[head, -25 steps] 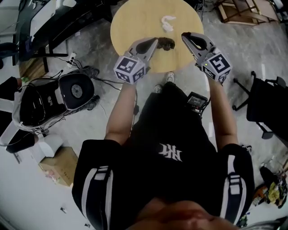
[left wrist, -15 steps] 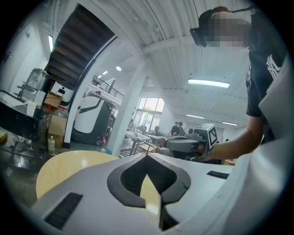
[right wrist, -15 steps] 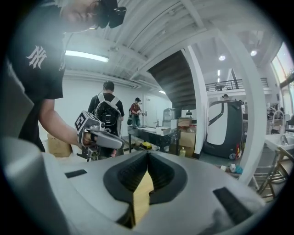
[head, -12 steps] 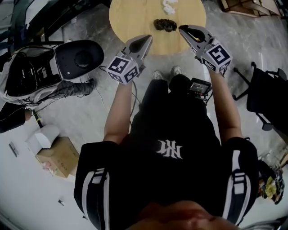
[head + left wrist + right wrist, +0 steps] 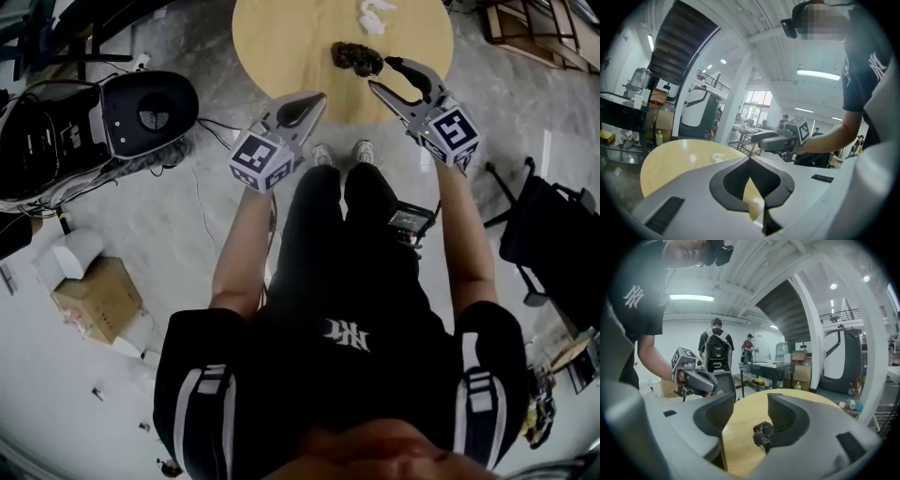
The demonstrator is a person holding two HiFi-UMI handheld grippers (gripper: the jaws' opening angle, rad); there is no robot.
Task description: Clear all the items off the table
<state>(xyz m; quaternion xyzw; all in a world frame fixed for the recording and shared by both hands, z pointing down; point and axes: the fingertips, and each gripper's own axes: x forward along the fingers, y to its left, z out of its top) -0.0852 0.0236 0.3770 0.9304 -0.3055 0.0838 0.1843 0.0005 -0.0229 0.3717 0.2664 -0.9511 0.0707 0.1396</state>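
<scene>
Jaws of the right tool (image 5: 382, 73) have just been opening and stand apart, a dark crumpled lump (image 5: 356, 58) lying ungripped between them on the wooden bench (image 5: 281, 42), while the left tool (image 5: 317, 97), shut and empty, has drawn back from the lump to the bench's near edge. A white scrap (image 5: 373, 17) beyond is cut by the head view's top edge; the lump's material is unclear. A black machine (image 5: 141, 112), a cardboard box (image 5: 94, 300) and a dark chair (image 5: 553, 234) stand on the floor (image 5: 187, 234) around.
</scene>
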